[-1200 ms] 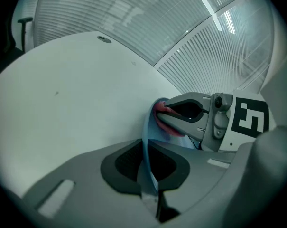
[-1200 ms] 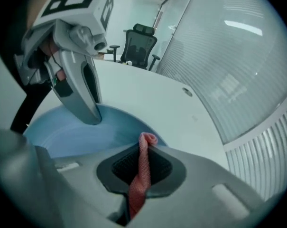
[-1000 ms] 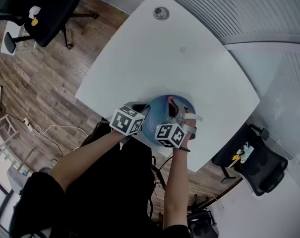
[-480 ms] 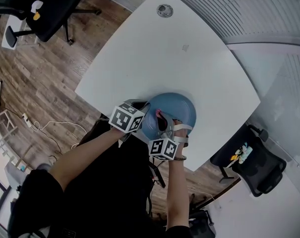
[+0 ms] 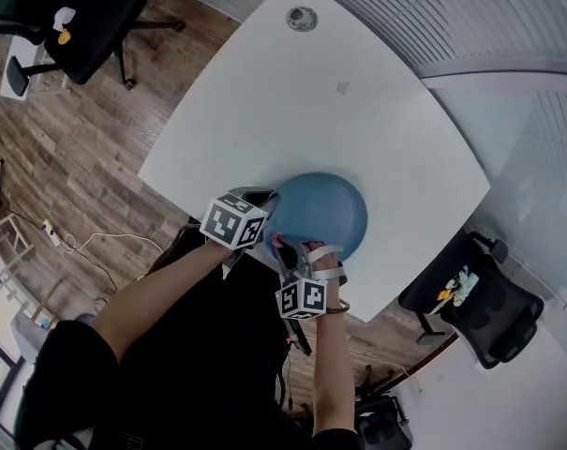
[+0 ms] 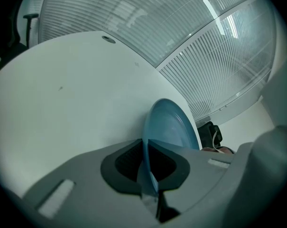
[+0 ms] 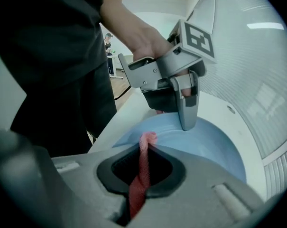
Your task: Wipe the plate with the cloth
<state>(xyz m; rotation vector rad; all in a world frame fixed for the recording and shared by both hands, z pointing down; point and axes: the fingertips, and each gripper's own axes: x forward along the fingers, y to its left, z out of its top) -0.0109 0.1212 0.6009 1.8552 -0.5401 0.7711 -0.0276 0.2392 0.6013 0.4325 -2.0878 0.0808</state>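
A blue plate (image 5: 322, 210) rests near the front edge of the white table (image 5: 264, 92). My left gripper (image 5: 261, 216) is shut on the plate's left rim; in the left gripper view the plate (image 6: 169, 127) stands edge-on between the jaws. My right gripper (image 5: 285, 248) is shut on a pink cloth (image 5: 279, 241), at the plate's near-left rim. In the right gripper view the cloth (image 7: 142, 167) hangs as a thin twisted strip between the jaws, its tip against the plate (image 7: 209, 144), with the left gripper (image 7: 187, 122) just beyond.
A round grommet (image 5: 301, 19) sits at the table's far end. Black office chairs stand at the far left (image 5: 72, 17) and at the right (image 5: 489, 307). A ribbed wall (image 5: 452, 17) runs behind the table. The person's torso stands close to the table's front edge.
My right gripper has slid with the cloth from the plate's middle back and left to its near rim, uncovering most of the plate. My left gripper has kept still.
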